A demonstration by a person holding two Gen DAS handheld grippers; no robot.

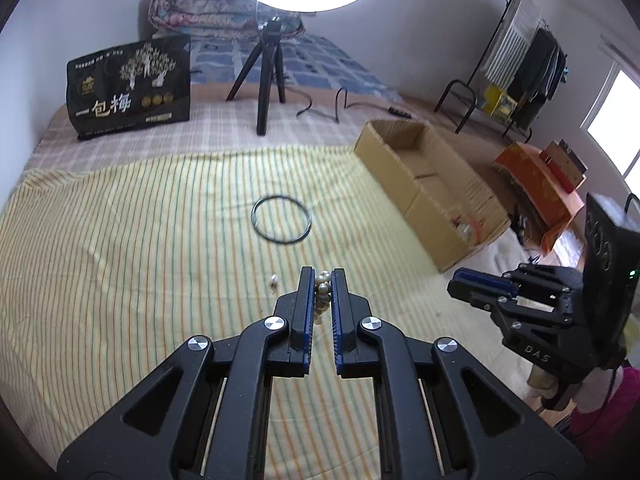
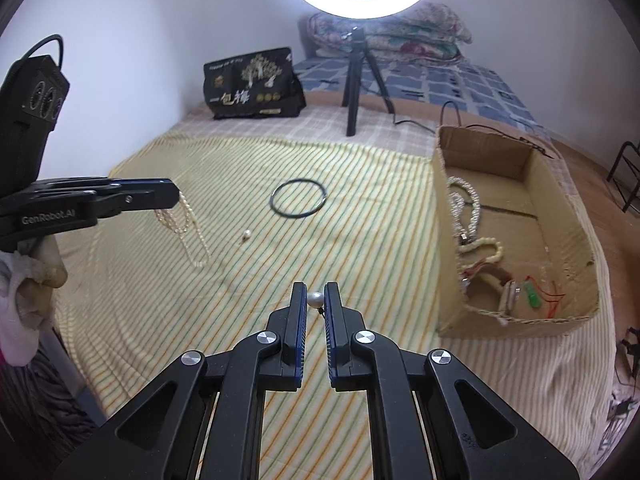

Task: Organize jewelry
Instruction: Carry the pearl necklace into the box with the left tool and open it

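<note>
Both grippers hold jewelry above the striped sheet (image 2: 360, 240), left gripper (image 1: 322, 280) pinching a pearl strand (image 1: 322, 296), right gripper (image 2: 315, 294) a single pearl (image 2: 315, 300); next, I judge, carry both to the box (image 2: 520, 322) at the sheet's right edge

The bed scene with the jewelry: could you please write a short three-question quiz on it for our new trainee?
1. True or false: the left gripper is shut on a pearl necklace.
2. What does the right gripper hold: A) the black ring, B) a single pearl piece, C) nothing?
3. Fill in: besides the black ring, one small ____ lies loose on the striped sheet.

Key
1. True; strands hang from it.
2. B.
3. Pearl. Other jewelry already lies in the cardboard box.
</note>
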